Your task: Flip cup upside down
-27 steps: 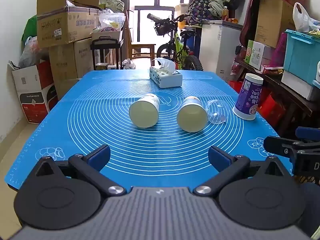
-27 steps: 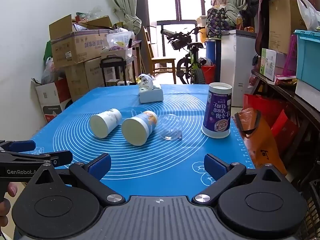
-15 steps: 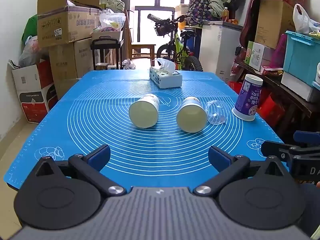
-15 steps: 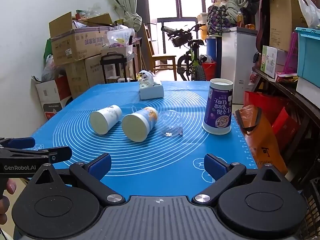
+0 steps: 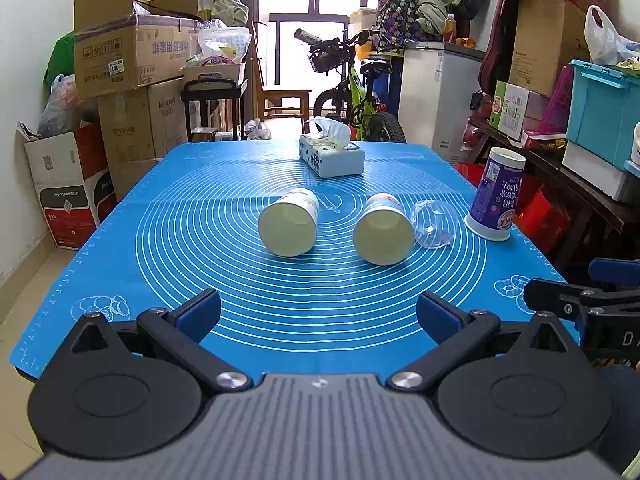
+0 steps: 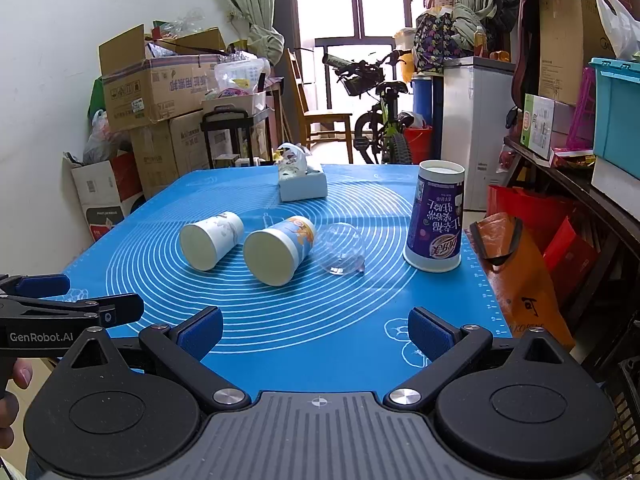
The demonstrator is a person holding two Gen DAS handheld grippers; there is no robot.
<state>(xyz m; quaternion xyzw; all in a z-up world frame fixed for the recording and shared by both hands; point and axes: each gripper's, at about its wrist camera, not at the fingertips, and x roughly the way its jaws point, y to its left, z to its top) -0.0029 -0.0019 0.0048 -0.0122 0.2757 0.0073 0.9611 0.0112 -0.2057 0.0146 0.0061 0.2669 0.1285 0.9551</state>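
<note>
I count four cups on the blue mat [image 5: 160, 240]; two paper cups lie on their sides with their open mouths toward me, the left paper cup [image 5: 289, 222] and the right paper cup [image 5: 384, 229] well apart from each other; a clear plastic cup [image 5: 434, 224] lies tipped just beside the right paper cup, on its right, and whether the two touch I cannot tell; one tall purple cup [image 6: 437, 220] stands with its wider rim down on the mat, its print reading inverted, near the mat's right edge. There is one tissue box [image 5: 331, 156] further back along the middle of the mat, apart from all the cups.

I hold two grippers, both low at the near edge of the mat; my left gripper [image 5: 318, 312] is spread wide with nothing between its blue pads, and the two paper cups lie ahead of it, the left one slightly left of its centre line and the right one slightly right; my right gripper [image 6: 316, 332] is likewise released and bare, with the right paper cup ahead and a little left of centre, the clear plastic cup nearly straight ahead, and the purple cup ahead to the right; no cup touches either gripper.
</note>
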